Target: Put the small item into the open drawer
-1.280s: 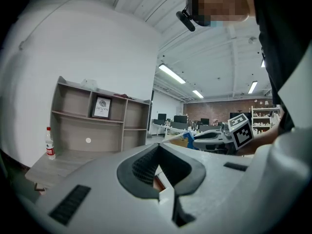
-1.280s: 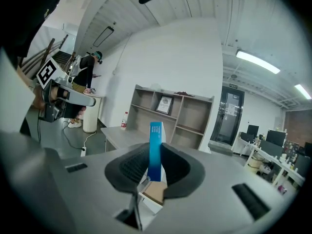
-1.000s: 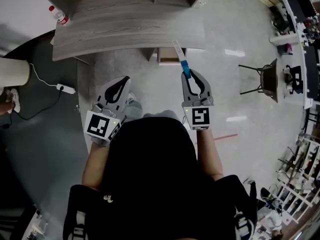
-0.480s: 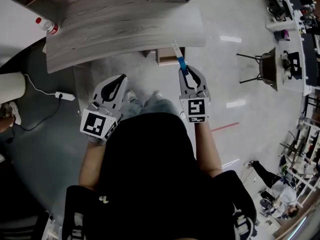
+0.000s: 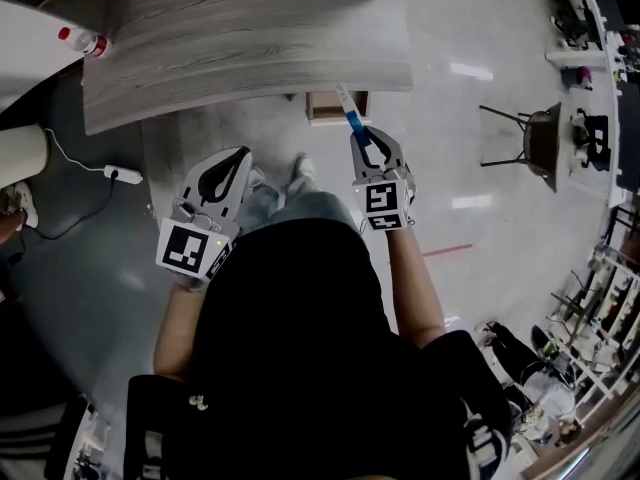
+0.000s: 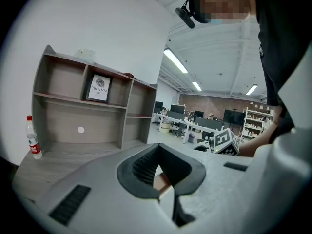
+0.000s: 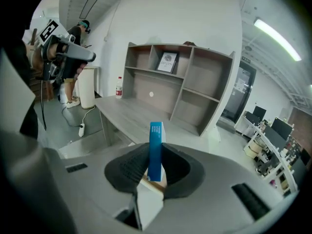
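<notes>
The right hand-held gripper is clamped on a slim blue-and-white cardboard box, which pokes toward the brown drawer jutting from under the grey wood-grain surface. The left hand-held gripper has its jaws together, empty.

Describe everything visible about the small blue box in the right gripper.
The small box is slim and flat and looks like cardboard. Its narrow edge is blue with fine print, and its broad face is white. The right gripper is shut on its lower end, pads pressing both broad faces, so most of it sticks out past the jaws. In the head view it slants toward the grey wooden desk and touches nothing else.
</notes>
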`<action>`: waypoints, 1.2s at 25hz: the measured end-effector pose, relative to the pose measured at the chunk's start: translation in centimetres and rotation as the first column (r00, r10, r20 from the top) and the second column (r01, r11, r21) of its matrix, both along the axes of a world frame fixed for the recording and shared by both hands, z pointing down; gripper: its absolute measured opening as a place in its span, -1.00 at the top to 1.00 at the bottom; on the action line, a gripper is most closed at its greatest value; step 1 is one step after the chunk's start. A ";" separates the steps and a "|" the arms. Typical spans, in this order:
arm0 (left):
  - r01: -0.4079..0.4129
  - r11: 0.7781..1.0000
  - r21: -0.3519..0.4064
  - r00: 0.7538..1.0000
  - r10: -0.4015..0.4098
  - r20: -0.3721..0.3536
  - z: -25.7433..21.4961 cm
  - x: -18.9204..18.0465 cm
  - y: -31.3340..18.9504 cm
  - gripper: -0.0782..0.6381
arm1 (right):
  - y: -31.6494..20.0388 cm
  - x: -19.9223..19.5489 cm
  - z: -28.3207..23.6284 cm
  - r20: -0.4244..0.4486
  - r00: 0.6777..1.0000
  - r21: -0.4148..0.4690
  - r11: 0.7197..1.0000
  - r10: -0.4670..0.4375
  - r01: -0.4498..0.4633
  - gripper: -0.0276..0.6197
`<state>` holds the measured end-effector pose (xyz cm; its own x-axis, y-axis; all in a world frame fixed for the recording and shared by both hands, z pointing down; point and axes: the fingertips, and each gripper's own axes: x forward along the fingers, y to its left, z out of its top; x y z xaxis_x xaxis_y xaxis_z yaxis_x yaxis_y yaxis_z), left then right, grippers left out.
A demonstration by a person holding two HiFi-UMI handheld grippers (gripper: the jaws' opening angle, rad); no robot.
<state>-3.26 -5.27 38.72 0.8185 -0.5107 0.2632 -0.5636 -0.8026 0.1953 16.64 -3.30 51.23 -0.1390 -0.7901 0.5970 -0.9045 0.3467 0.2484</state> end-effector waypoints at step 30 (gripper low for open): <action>0.251 0.963 -0.094 0.961 -0.236 0.146 2.9 -1.1 1.2 0.78 | -3.4 2.0 16.8 -0.122 0.931 -0.333 0.898 -0.344 0.288 0.64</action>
